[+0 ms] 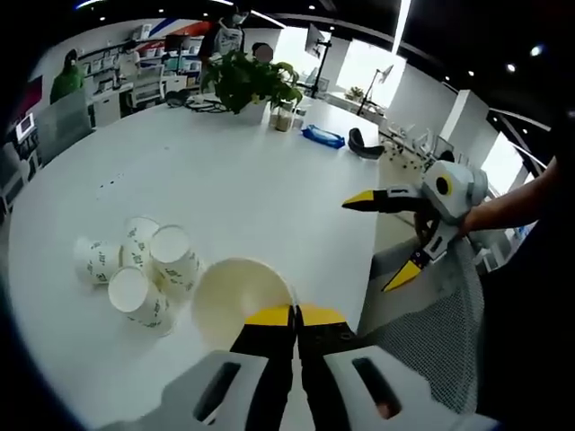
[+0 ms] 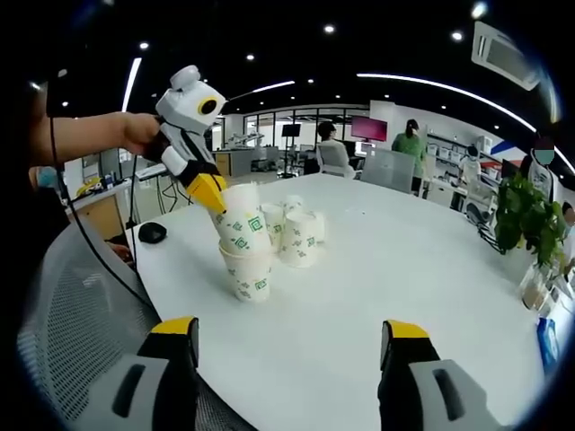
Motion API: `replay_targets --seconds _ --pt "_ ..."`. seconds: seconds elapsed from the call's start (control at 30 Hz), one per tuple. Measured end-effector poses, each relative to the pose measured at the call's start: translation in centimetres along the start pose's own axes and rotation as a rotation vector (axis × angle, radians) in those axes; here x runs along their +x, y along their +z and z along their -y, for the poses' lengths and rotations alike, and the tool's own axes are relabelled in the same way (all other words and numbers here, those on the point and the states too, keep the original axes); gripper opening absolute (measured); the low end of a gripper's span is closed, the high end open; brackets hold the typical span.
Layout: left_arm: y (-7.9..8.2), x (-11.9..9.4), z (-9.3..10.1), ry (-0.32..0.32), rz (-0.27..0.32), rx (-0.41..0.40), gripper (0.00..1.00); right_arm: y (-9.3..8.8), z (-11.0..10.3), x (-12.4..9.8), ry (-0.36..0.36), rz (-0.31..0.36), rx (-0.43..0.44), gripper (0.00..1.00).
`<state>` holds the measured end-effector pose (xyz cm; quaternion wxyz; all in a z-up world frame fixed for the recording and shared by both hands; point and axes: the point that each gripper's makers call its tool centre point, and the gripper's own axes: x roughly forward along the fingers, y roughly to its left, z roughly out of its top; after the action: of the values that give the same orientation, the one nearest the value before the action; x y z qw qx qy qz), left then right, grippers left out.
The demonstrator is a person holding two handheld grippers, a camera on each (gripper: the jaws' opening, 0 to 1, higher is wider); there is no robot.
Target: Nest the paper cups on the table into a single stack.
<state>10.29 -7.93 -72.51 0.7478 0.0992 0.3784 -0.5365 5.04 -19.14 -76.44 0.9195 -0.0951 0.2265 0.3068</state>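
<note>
Left tongs (image 1: pixel 295 314) clamped on the rim of a white green-printed paper cup (image 1: pixel 241 301), stacked over another, loose paper cups (image 1: pixel 139 265) just beside it on white tabletop (image 1: pixel 234 180), right tongs (image 2: pixel 287 337) gaping wide, well apart.

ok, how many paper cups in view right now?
6. One top cup gripped at its rim by the left gripper, sitting in an upright bottom cup. Four loose cups cluster just beyond. Others may be hidden or nested.
</note>
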Motion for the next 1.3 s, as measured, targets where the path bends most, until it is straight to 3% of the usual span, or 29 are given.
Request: replay_targets --seconds 0.27,0.6,1.07,1.3 --pt "-0.7 1.1 0.6 0.022 -0.092 0.107 0.0 -0.1 0.2 0.0 -0.006 -0.001 0.0 0.83" --pt "-3.2 1.2 -0.9 0.059 -0.215 0.189 0.0 0.0 0.1 0.0 -0.006 -0.002 0.0 0.82" --pt "-3.1 2.8 -0.5 0.024 -0.209 0.21 0.0 -0.2 0.1 0.0 -0.004 -0.01 0.002 0.8" --pt "-3.2 3.6 1.0 -0.012 -0.217 0.229 0.01 -0.3 0.1 0.0 -0.005 -0.013 0.008 0.8"
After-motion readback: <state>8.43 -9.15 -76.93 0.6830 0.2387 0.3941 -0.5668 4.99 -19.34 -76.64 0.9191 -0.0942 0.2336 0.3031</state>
